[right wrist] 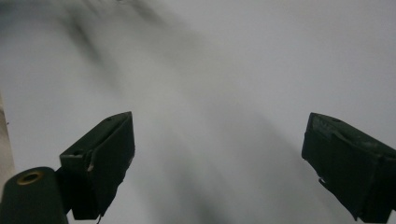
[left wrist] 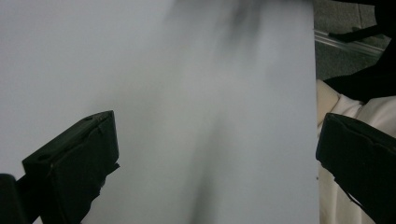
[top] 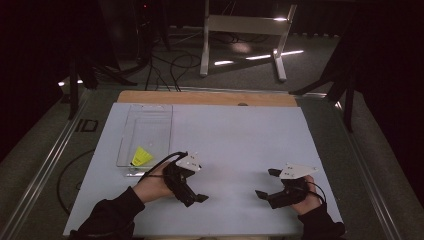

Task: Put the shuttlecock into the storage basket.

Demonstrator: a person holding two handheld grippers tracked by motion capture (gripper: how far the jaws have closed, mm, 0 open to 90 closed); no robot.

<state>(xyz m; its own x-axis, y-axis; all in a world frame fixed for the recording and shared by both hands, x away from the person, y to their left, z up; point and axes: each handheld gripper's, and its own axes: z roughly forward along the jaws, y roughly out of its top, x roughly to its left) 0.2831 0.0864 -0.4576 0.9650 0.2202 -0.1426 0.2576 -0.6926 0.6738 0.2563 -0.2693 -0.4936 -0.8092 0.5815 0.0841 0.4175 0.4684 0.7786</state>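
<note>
Both grippers sat low in the high view, on the pale sheet (top: 235, 140) covering the table. The left gripper (top: 197, 198) lay left of centre near the bottom edge, held by a hand (top: 150, 186) in a dark sleeve, its nose pointing toward the lower right of the frame. The right gripper (top: 266, 184) lay at lower right, nose pointing left. The two were well apart, with bare sheet between them. In the left gripper view (left wrist: 217, 149) the jaws stood wide, nothing between them, the sheet's edge running down the right side of the frame. In the right gripper view (right wrist: 217, 158) the jaws were likewise spread wide and empty over blurred sheet. A clear plastic tray (top: 165, 117) lay at upper left of the sheet, and a small yellow piece (top: 141, 156) sat at its near end, just up and left of the left gripper, not touching it.
</note>
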